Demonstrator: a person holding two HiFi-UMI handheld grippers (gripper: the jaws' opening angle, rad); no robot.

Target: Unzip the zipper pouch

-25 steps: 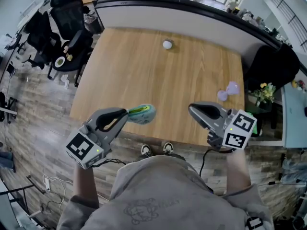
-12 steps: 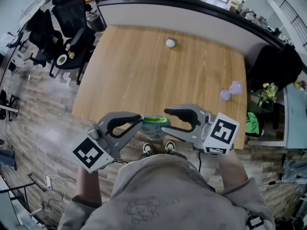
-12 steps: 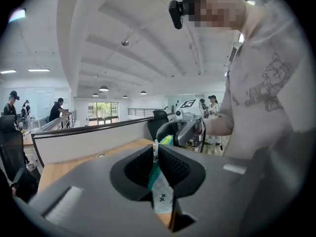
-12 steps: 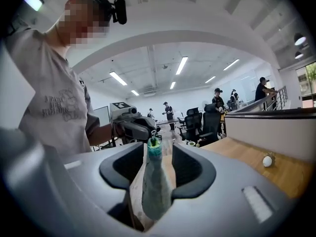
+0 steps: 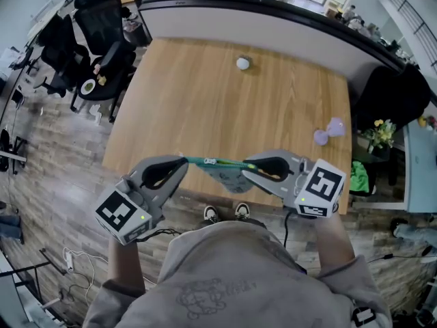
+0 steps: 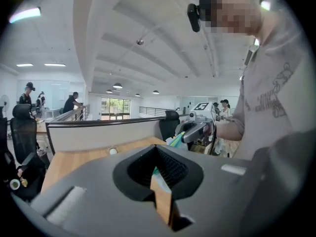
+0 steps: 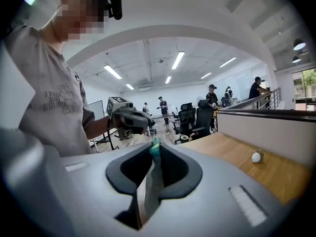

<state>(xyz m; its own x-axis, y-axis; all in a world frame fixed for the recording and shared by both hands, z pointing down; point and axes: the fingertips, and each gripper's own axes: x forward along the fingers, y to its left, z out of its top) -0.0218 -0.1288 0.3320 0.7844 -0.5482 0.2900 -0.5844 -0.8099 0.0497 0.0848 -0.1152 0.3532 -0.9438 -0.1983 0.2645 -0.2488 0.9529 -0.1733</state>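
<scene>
Since half a second ago the left claw [image 5: 183, 161] has drawn back toward the table's [image 5: 205, 101] left side. It is clamped fully closed on one end of the zipper pouch [image 5: 225, 175], a sliver of teal fabric pinched between its pads. The pouch was then a rounded, cupped bundle. Now it is pulled into a flat, taut strip in the air above the table's near edge, with its body sagging in a soft triangle beneath. The right claw [image 5: 247, 165] stood wide then, and a second ago it hung well off toward the table's right side. Now its jaws are closing on the pouch's other end, grey fabric between them and a teal zipper piece at their tips.

We can read no words. Each claw carries a cube of black-and-white square markers, and the faint line print on the grey sweatshirt [image 5: 205, 296] is too small to make out.

The claws are matte grey plastic with ribbed black pads. The pouch is limp cloth, teal along its top edge and grey-green below. The table is pale wood grain, rectangular. A small white ball [image 5: 242, 63] sits near the table's far edge, and a lilac, rounded object [image 5: 328, 128] lies near its right edge.
</scene>
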